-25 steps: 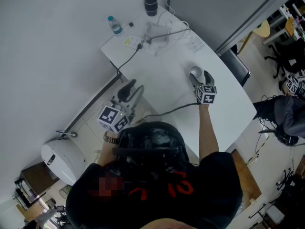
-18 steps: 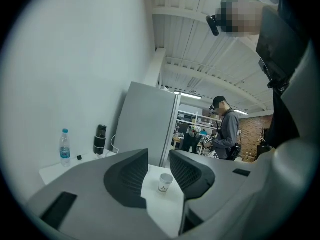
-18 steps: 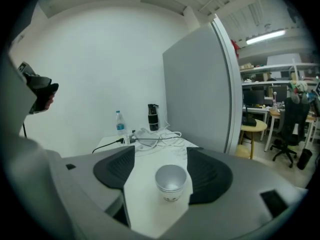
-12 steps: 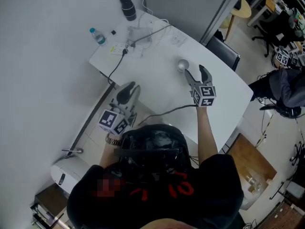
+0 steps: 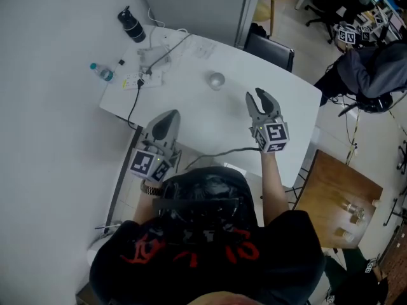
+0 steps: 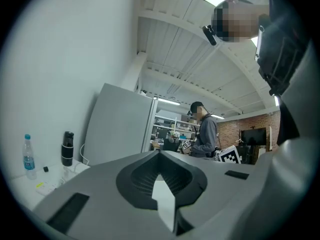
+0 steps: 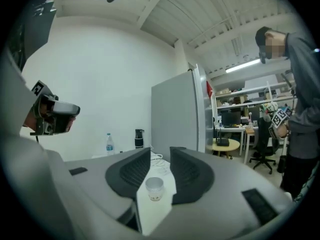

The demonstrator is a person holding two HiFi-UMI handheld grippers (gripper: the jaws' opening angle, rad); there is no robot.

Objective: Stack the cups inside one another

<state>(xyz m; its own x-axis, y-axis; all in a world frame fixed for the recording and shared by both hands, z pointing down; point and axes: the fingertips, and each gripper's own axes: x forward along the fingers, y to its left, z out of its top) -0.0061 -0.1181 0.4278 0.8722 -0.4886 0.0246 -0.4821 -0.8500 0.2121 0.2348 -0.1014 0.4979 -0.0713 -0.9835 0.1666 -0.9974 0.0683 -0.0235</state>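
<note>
A small silvery cup (image 5: 217, 80) stands alone on the white table (image 5: 280, 100); whether other cups sit inside it I cannot tell. In the right gripper view the cup (image 7: 154, 188) shows on the tabletop beyond the jaws. My right gripper (image 5: 255, 96) hangs above the table, short of the cup; its jaws (image 7: 160, 153) are closing, still apart, with nothing between them. My left gripper (image 5: 168, 115) floats over the table's near left edge, far from the cup. Its jaws (image 6: 159, 153) are shut and hold nothing.
A water bottle (image 5: 102, 72), a black flask (image 5: 130, 25) and a power strip with cables (image 5: 145, 74) crowd the table's far left end. A black chair (image 5: 271, 48) stands behind the table, a wooden table (image 5: 337, 196) to the right. A person (image 5: 372, 68) stands at the upper right.
My right gripper let go of the cup, lifted back from it and its jaws narrowed. The left gripper's jaws closed. The head view swung, so the table sits lower left.
</note>
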